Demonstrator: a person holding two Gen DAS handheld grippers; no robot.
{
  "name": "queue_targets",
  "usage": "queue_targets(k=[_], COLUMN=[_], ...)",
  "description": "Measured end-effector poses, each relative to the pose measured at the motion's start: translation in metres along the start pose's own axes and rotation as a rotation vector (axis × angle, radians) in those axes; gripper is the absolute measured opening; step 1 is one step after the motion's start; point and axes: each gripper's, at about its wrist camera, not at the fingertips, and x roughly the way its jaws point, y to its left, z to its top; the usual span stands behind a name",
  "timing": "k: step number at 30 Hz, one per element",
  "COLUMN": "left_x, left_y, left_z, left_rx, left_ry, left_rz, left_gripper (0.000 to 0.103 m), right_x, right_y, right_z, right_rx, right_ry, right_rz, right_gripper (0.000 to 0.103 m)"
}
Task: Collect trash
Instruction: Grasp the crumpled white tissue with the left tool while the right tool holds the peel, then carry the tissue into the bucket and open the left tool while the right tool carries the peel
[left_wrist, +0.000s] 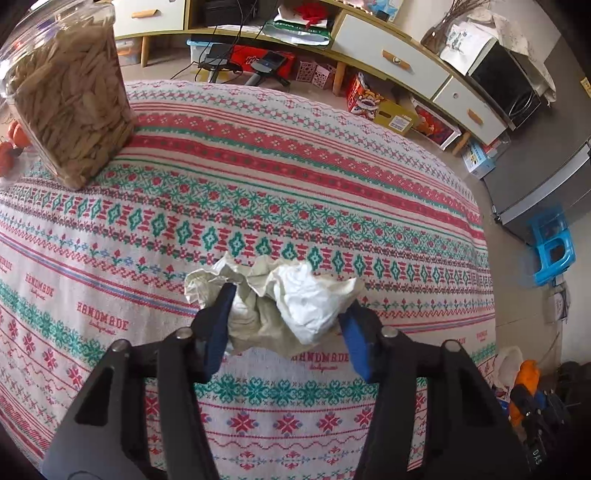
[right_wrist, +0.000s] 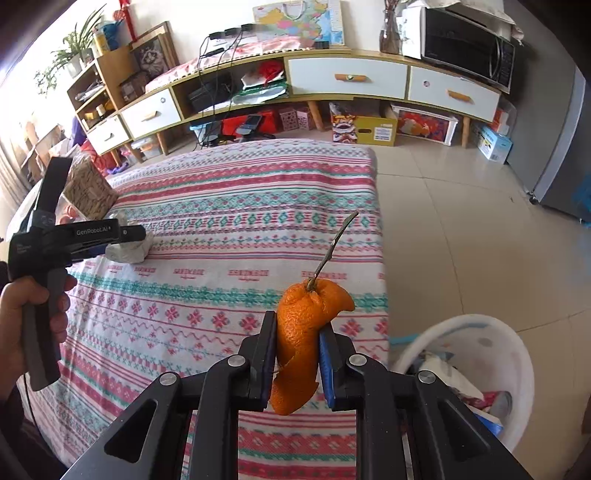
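Note:
A crumpled white tissue (left_wrist: 284, 302) lies on the patterned tablecloth (left_wrist: 295, 177). My left gripper (left_wrist: 288, 314) is open with its two blue pads on either side of the tissue; it also shows in the right wrist view (right_wrist: 129, 236) over the tissue (right_wrist: 127, 251). My right gripper (right_wrist: 297, 343) is shut on an orange peel (right_wrist: 301, 343) with a thin stem, held above the table's near right part. A white trash bin (right_wrist: 491, 354) with rubbish inside stands on the floor at the lower right.
A clear jar of seeds (left_wrist: 70, 107) stands at the table's far left, with oranges (left_wrist: 14, 140) beside it. A long TV cabinet (right_wrist: 332, 81), boxes and a microwave (right_wrist: 465, 48) line the far wall. A blue stool (left_wrist: 554, 251) stands on the floor.

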Motion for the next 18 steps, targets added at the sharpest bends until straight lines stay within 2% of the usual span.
queue_targets(k=[1, 2, 4, 10, 18], left_x=[-0.002, -0.005, -0.011, -0.034, -0.049], left_y=[-0.001, -0.003, -0.004, -0.002, -0.022], left_z=[0.0, -0.001, -0.004, -0.018, -0.041], left_rx=[0.01, 0.024, 0.041, 0.037, 0.097], left_ry=[-0.007, -0.015, -0.027, -0.082, -0.055], left_rz=[0.003, 0.014, 0.02, -0.015, -0.071], left_gripper=[0.046, 0.032, 0.028, 0.026, 0.026], right_x=[-0.001, -0.002, -0.004, -0.014, -0.035], right_y=[-0.003, -0.005, -0.01, -0.025, -0.048], right_z=[-0.001, -0.002, -0.004, -0.006, -0.02], right_rx=[0.004, 0.01, 0.019, 0.055, 0.085], right_ry=[-0.001, -0.003, -0.004, -0.016, -0.033], right_rz=[0.001, 0.001, -0.002, -0.005, -0.034], right_gripper=[0.021, 0.021, 0.021, 0.021, 0.021])
